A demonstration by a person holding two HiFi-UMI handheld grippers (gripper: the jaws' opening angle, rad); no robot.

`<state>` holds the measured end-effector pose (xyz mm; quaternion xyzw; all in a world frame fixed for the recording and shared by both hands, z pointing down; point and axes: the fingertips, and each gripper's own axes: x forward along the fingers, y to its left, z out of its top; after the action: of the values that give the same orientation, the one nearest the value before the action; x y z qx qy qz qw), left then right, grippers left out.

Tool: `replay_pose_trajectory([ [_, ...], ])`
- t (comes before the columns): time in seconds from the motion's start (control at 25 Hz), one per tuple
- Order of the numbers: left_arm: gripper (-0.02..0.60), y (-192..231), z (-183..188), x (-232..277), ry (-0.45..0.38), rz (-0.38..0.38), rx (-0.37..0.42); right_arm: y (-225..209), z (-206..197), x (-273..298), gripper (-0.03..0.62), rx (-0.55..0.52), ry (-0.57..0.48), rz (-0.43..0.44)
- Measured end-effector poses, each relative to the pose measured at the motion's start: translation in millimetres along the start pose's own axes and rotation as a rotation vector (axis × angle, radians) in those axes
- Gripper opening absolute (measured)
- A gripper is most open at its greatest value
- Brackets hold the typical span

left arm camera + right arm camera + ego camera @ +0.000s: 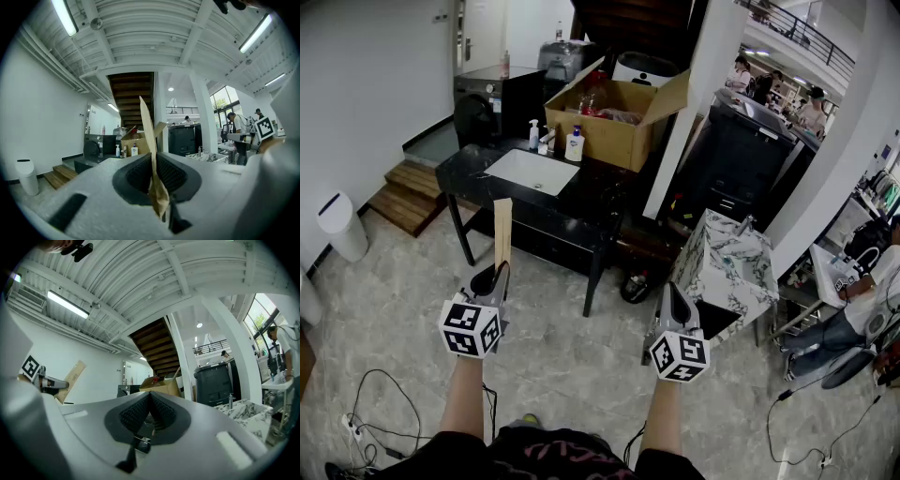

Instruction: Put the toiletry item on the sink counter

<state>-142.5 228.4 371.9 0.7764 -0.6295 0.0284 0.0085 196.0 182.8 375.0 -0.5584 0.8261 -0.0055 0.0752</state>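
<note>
A long flat brown paper packet (pixel 502 234) stands upright between the jaws of my left gripper (pixel 497 274), which is shut on its lower end. In the left gripper view the packet (pixel 149 140) rises edge-on from the closed pads of the left gripper (pixel 156 161). My right gripper (pixel 672 292) is held level with it on the right, its jaws together with nothing between them (pixel 150 412). The black sink counter (pixel 469 171) with a white basin (pixel 532 172) stands a few steps ahead. Both grippers are over the floor, short of it.
Two pump bottles (pixel 533 134) (pixel 574 143) and an open cardboard box (pixel 614 117) sit at the counter's back. A marble vanity (pixel 727 262) stands to the right, wooden steps (pixel 408 192) and a white bin (pixel 342 225) to the left. Cables (pixel 370 412) lie on the floor.
</note>
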Motion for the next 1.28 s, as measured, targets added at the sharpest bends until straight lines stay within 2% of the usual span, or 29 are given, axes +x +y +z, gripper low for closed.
replay_pose_trajectory([
  [0.6,0.029,3.7,-6.0,7.3,0.021,-0.006,-0.009,3.4,-0.9,10.5,0.002,0.012,0.006,0.001],
  [0.88,0.028,16.3,-9.4,5.5,0.021,-0.014,-0.019,27.2,4.8,15.8,0.003,-0.022,-0.019,0.042],
  [1.28,0.028,54.3,-13.5,-3.2,0.017,-0.054,-0.024,68.1,0.6,19.5,0.003,-0.020,-0.014,0.001],
])
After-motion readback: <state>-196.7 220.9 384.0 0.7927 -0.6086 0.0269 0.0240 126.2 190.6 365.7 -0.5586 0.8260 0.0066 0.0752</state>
